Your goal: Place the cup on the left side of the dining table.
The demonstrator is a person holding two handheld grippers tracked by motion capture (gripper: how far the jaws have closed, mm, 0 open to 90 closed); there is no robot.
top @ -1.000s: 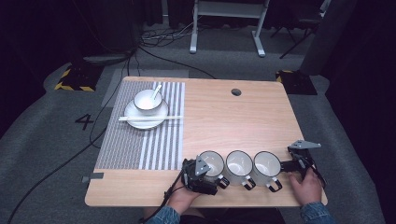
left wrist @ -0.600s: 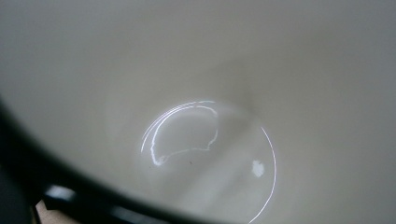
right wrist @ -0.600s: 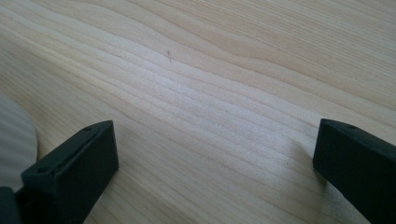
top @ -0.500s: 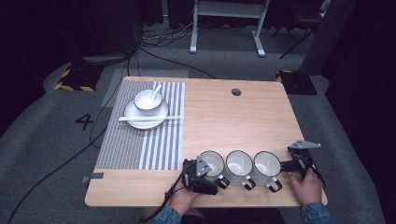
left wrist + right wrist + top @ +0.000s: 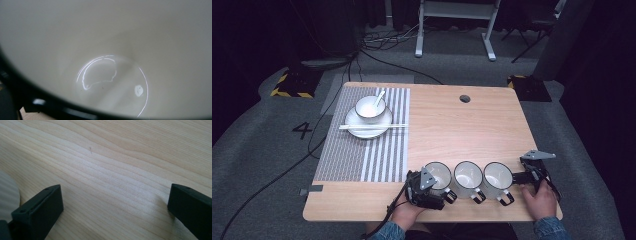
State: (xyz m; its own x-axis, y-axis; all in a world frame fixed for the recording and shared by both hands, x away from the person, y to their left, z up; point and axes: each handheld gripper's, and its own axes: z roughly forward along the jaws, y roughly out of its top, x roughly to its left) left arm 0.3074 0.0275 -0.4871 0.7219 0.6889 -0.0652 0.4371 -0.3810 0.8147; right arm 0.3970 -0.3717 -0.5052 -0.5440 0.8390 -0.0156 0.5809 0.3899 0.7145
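Note:
Three white mugs with black rims stand in a row near the table's front edge: left mug [image 5: 441, 174], middle mug [image 5: 468, 175], right mug [image 5: 497, 176]. My left gripper [image 5: 424, 189] sits against the near-left side of the left mug. Its camera looks straight into that mug's white inside [image 5: 112, 62], and its jaws are hidden. My right gripper [image 5: 521, 176] rests just right of the right mug. In the right gripper view it is open [image 5: 115, 205], with both fingers [image 5: 40, 207] wide apart over bare wood. A sliver of the right mug [image 5: 7, 195] shows at the left edge.
A striped placemat [image 5: 362, 150] covers the table's left part. At its far end a plate [image 5: 368, 125] holds a bowl [image 5: 370, 107] with a spoon, and chopsticks lie across the plate. A cable hole [image 5: 465, 98] is at the back. The table edge runs close on the right.

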